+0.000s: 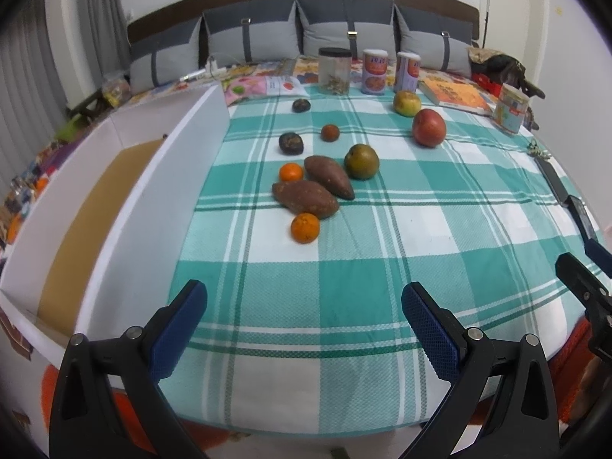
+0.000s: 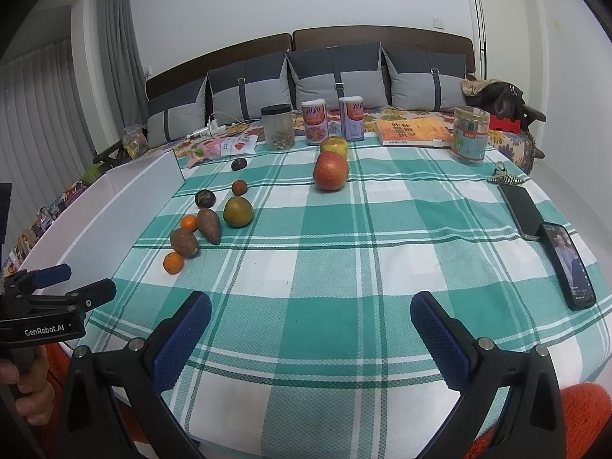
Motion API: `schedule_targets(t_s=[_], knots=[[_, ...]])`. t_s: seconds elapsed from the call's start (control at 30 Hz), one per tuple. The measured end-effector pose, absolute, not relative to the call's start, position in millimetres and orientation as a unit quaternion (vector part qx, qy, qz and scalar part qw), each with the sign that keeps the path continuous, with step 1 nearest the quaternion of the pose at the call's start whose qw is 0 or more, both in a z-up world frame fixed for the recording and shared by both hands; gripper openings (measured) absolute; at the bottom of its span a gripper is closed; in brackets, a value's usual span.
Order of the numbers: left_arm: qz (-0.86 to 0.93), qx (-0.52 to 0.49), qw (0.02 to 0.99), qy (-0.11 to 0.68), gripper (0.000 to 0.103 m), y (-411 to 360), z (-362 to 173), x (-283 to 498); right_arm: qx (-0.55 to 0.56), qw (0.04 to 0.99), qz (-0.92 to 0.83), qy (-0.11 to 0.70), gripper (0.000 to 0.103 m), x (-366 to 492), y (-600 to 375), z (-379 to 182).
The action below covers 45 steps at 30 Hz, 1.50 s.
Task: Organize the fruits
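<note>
Left wrist view: left gripper (image 1: 304, 311) at bottom centre, jaws spread wide, nothing between them, hovering over the checked tablecloth (image 1: 344, 267). Right wrist view: right gripper (image 2: 310, 321) likewise spread wide and empty at bottom centre.

Fruit sits mid-frame, left of centre, w/ a white box (image 1: 126, 206) along the left edge, open top, brown floor visible, no fruit seen inside.
- Nearest: tangerine (image 1: 305, 228), just beside two sweet potatoes (image 1: 306, 199).
- Behind: second tangerine (image 1: 291, 172), green-brown pear (image 1: 361, 161), dark round fruit (image 1: 291, 142), small reddish fruit (image 1: 329, 132).
- Farther, upper right of centre: red apple (image 1: 428, 127), yellow-green apple (image 1: 407, 103).
- Back row: clear jar (image 1: 334, 70) and cans; not task items.

Step, as judged: start of sorting, approach not yet begun. Next move: advance left gripper to nearest tangerine, centre jaws on it, close gently since it is round and may roll, then carry to the box.
</note>
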<state>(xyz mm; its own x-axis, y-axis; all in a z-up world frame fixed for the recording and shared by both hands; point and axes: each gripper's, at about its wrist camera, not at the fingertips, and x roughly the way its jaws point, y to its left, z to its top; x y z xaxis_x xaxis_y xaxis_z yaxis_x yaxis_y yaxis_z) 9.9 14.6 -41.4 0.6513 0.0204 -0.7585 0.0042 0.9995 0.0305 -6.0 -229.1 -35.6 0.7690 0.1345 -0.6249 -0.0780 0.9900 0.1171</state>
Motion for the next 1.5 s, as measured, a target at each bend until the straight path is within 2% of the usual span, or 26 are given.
schedule_targets(t_s=[0.43,0.63,0.73,0.8,0.97,1.03,1.07,1.1,1.13,1.17,1.27,1.3,1.33,1.5], knots=[[-0.023,0.008,0.874,0.485,0.102,35,-111,84,0.041,0.935,0.062,0.348,0.103,-3,-227,-43],[-0.009,0.0,0.864,0.503,0.103,39,-139,88,0.041,0.927,0.07,0.367,0.103,2,-226,-52],[-0.019,0.007,0.873,0.488,0.103,42,-139,84,0.043,0.923,0.07,0.376,0.103,5,-226,-57],[-0.035,0.007,0.86,0.509,0.102,46,-136,89,0.046,0.921,0.071,0.38,0.103,8,-225,-59],[-0.086,-0.048,0.859,0.503,0.1,59,-122,113,0.037,0.918,0.079,0.386,0.103,9,-216,-62],[-0.09,-0.028,0.863,0.496,0.1,54,-120,121,0.032,0.918,0.081,0.386,0.103,9,-214,-63],[-0.092,-0.019,0.864,0.495,0.095,50,-120,124,0.031,0.918,0.08,0.386,0.103,9,-213,-63],[-0.098,-0.008,0.866,0.491,0.086,46,-121,125,0.031,0.919,0.08,0.386,0.103,9,-214,-63],[-0.102,-0.001,0.864,0.493,0.06,44,-122,126,0.031,0.919,0.079,0.386,0.103,9,-214,-63],[-0.104,0.005,0.86,0.499,0.053,42,-125,128,0.032,0.919,0.078,0.386,0.103,9,-215,-63],[-0.103,0.006,0.867,0.487,0.051,43,-123,130,0.034,0.917,0.075,0.39,0.103,10,-217,-64],[-0.105,-0.004,0.87,0.482,0.045,46,-122,130,0.035,0.917,0.076,0.391,0.103,11,-217,-65],[-0.11,-0.013,0.871,0.479,0.029,49,-120,129,0.035,0.916,0.077,0.393,0.103,11,-217,-65],[-0.105,-0.024,0.872,0.477,0.029,62,-113,114,0.045,0.903,0.128,0.408,0.103,34,-203,-62]])
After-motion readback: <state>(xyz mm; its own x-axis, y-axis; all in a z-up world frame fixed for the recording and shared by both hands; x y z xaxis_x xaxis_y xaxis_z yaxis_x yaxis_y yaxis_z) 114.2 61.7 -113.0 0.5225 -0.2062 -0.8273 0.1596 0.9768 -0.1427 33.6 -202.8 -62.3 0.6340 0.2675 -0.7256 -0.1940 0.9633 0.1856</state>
